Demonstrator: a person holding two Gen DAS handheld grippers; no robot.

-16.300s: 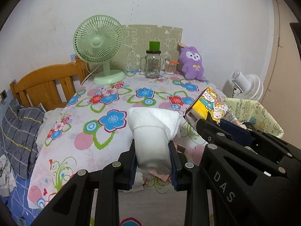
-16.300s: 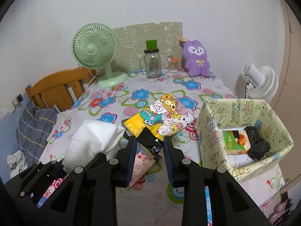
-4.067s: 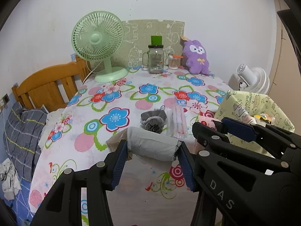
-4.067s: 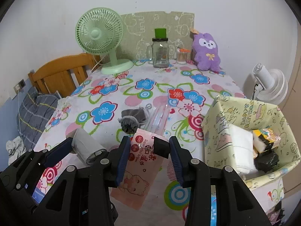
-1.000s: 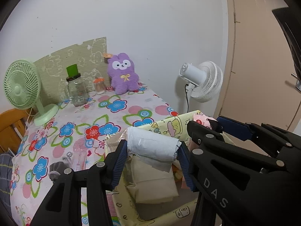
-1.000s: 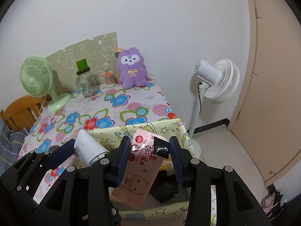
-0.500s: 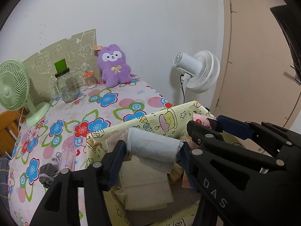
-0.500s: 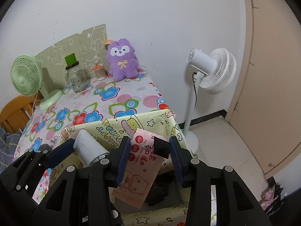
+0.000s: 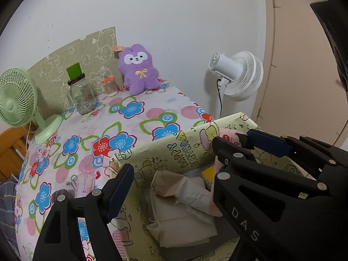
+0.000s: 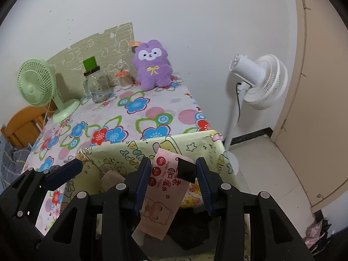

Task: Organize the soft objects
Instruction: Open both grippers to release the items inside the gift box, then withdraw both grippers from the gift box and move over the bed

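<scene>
The left tongs [image 9: 171, 171] stand wide apart with nothing between them, hanging over the open yellow box [image 9: 187, 150] at the near edge of the table [image 9: 139, 117]. Below them a grey-white bundle [image 9: 180, 187] lies loose on top of folded beige cloth [image 9: 184, 228] inside the box, so that soft item looks delivered. The right tongs [image 10: 173, 178] are at a middling gap, pinching a pink wipes pack [image 10: 165, 191] by a black patch near its top; the pack hangs down slantwise over the box's interior, just inside the far wall [image 10: 139, 150]. Gripping it by the top lets it dangle clear of the rim, so it can drop in flat without catching. Probably the next step is to let go of the pack above the dark items [image 10: 191, 232] at the bottom. A grey thing [image 9: 58, 195] and a clear packet [image 9: 86, 183] lie on the flowered cloth left of the box, likely awaiting sorting. The purple plush [image 10: 152, 65] sits against the far wall beside the jar [image 10: 95, 84], well apart from the box.
</scene>
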